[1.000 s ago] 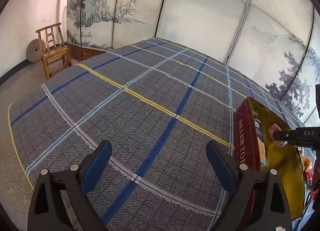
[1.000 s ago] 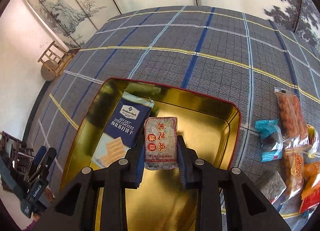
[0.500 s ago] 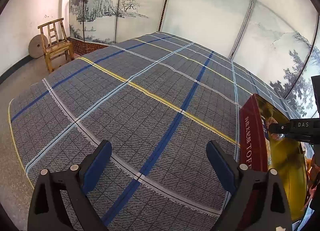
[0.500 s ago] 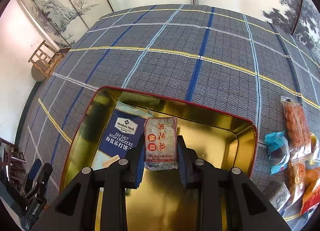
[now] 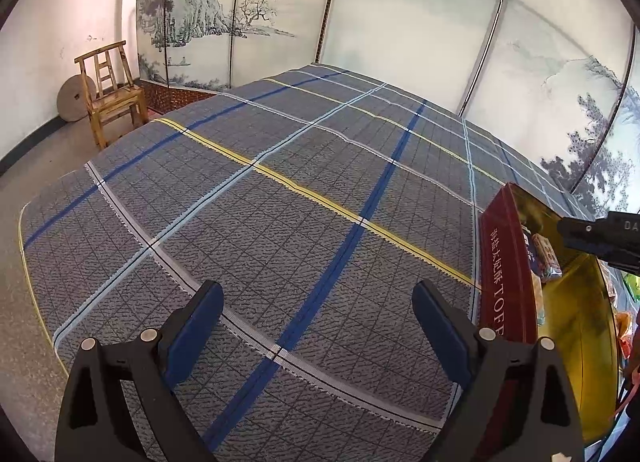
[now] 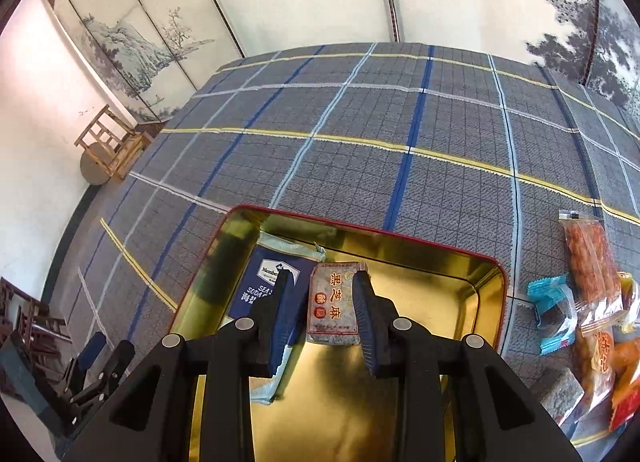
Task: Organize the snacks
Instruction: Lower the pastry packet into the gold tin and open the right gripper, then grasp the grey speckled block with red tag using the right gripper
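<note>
Over the gold tin, our right gripper hangs with a black sesame snack pack between its blue pads. Its jaws have just been easing apart: a gap shows between the left pad and the pack's left edge, while the right pad lies at or over the pack's right edge, and we cannot tell whether that side is touching. We read the grip as let go. The pack is a flat oblong with red characters running along its length; its long axis points away from us along the fingers, toward the tin's far wall, the top edge farthest and the sealed lower edge nearest. It sits inside the tin, near the middle, just beside a blue cracker packet that lies on the tin's left side with its long axis running much the same way, slightly tilted.

From the left wrist view the same tin shows its red outer wall at the right edge, the sesame pack visible inside it, and the right gripper's black tip above.

Our left gripper hovers over the plaid cloth, jaws spread wide with nothing between them.

Right of the tin, on the cloth, lie more snacks: a light blue wrapper and a long clear pack of orange sticks, touching one another.
</note>
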`<state>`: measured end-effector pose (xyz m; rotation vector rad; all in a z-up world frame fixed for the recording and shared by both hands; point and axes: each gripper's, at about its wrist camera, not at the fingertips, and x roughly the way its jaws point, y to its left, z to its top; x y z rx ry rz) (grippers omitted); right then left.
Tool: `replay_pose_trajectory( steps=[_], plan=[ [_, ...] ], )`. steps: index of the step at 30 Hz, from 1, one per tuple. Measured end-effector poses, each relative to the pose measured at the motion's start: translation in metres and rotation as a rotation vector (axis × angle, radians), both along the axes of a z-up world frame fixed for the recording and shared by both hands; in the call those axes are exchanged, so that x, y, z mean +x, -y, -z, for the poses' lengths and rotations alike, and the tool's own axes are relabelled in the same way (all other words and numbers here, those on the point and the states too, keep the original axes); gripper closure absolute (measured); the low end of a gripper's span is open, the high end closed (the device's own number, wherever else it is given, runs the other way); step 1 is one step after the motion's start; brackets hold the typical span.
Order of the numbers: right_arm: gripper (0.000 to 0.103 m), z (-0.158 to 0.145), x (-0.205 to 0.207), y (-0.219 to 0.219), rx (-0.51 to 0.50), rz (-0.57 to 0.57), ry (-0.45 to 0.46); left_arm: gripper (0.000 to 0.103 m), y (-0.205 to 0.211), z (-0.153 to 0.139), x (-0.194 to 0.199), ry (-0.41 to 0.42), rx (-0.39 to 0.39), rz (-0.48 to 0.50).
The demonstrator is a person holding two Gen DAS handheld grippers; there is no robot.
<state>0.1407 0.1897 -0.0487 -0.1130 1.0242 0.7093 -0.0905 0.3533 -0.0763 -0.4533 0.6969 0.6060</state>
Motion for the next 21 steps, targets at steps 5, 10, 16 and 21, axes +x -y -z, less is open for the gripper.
replay_pose_trajectory(
  steps=[5,10,16,21],
  plan=[
    [0.063,-0.024,-0.019,0.056,0.117,0.064,0.075,0.010,-0.001,0.001,0.001,-0.003,-0.011,-0.001],
    [0.049,-0.021,-0.031,0.142,0.032,0.184,0.112,0.010,-0.001,0.000,0.001,-0.004,-0.002,0.005],
    [0.049,0.007,-0.040,0.197,0.009,0.252,0.014,0.010,0.000,0.000,0.001,-0.016,0.011,0.004],
    [0.048,0.018,-0.023,0.191,0.094,0.325,-0.093,0.010,0.004,0.000,0.005,-0.033,0.025,0.007]
  ],
)
